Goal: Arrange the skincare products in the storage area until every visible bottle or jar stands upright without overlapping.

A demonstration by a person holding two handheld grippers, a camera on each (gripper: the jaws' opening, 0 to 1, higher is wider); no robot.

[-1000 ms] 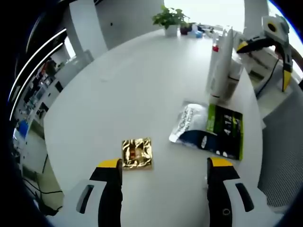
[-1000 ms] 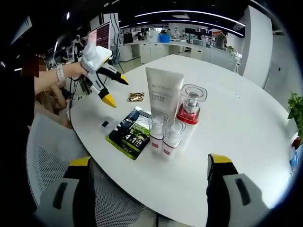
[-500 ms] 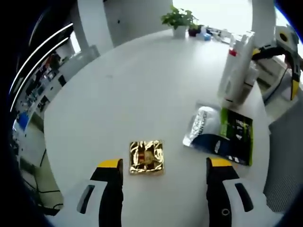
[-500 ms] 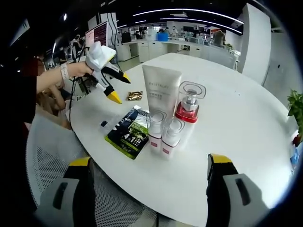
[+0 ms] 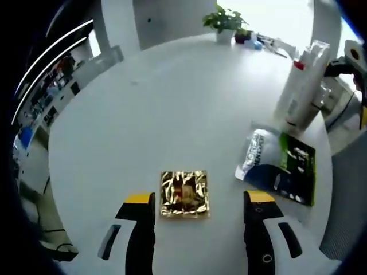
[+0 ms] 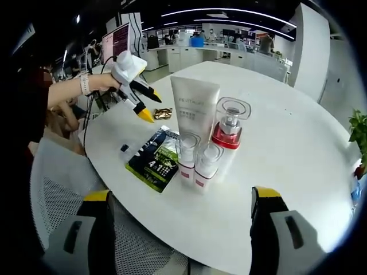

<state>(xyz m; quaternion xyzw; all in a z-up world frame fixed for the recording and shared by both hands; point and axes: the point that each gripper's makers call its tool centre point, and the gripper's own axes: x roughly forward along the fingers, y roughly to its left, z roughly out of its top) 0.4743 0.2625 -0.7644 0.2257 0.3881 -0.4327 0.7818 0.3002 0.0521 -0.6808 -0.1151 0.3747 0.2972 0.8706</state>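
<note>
So in the left gripper view, the left gripper (image 5: 198,200) has its yellow-tipped jaws spread wide with nothing between them, hovering over the round white table (image 5: 143,114). Right ahead of the tips, roughly centred in the gap, lies a crinkly square gold foil sachet (image 5: 184,193), flat on the tabletop. Off to the right of it is a flat dark-blue-and-green sample pouch with a silvery end (image 5: 279,167), also lying down. Past the pouch stands the tall white squeeze tube (image 5: 303,86), upright, and way at the far edge there's a small potted green plant (image 5: 225,22).

Right gripper view: the right gripper (image 6: 180,197) is also wide open and holding nothing, sitting back off the table edge over a white mesh chair (image 6: 63,200). Nearest on the table are two small clear-capped bottles with red bands (image 6: 196,161), side by side and upright, touching or nearly so. Just behind them stand the white tube (image 6: 194,109) and a clear pump bottle with a red collar (image 6: 228,133), both upright, all four bunched close. The pouch (image 6: 152,160) lies flat just left of the group. Farther back the gold sachet (image 6: 163,113) sits under the left gripper (image 6: 146,110), held by a person's hand (image 6: 102,82).
</note>
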